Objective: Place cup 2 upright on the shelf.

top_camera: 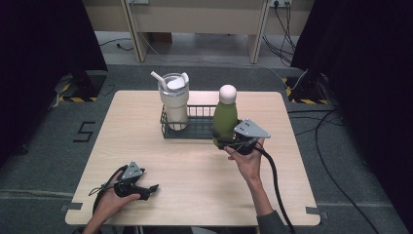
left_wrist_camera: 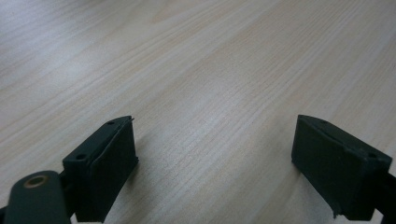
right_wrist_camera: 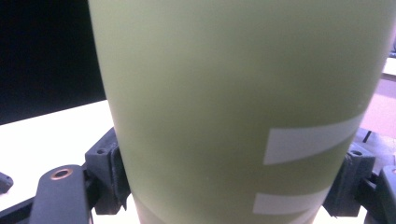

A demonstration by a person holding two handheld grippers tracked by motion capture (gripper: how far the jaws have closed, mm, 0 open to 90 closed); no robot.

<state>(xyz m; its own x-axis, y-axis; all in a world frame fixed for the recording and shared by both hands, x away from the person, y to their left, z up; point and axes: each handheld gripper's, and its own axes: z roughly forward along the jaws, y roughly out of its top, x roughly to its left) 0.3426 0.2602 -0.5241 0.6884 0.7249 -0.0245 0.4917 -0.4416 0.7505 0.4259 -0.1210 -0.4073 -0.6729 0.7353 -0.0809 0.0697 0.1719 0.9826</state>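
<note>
A green bottle (top_camera: 225,121) with a white round cap stands upright at the right end of a black wire basket (top_camera: 195,127). My right gripper (top_camera: 225,142) is shut on the bottle's lower body; in the right gripper view the green bottle (right_wrist_camera: 233,107) with white stripes sits between both jaws. A cream tumbler (top_camera: 174,100) with a lid and straw stands in the basket's left part. My left gripper (top_camera: 152,189) rests low over the table's near left, open; its fingers (left_wrist_camera: 105,163) stand wide apart over bare wood.
The light wooden table (top_camera: 146,146) has free room in front of the basket and between my two hands. Beyond the far edge are desk legs and cables on a grey floor.
</note>
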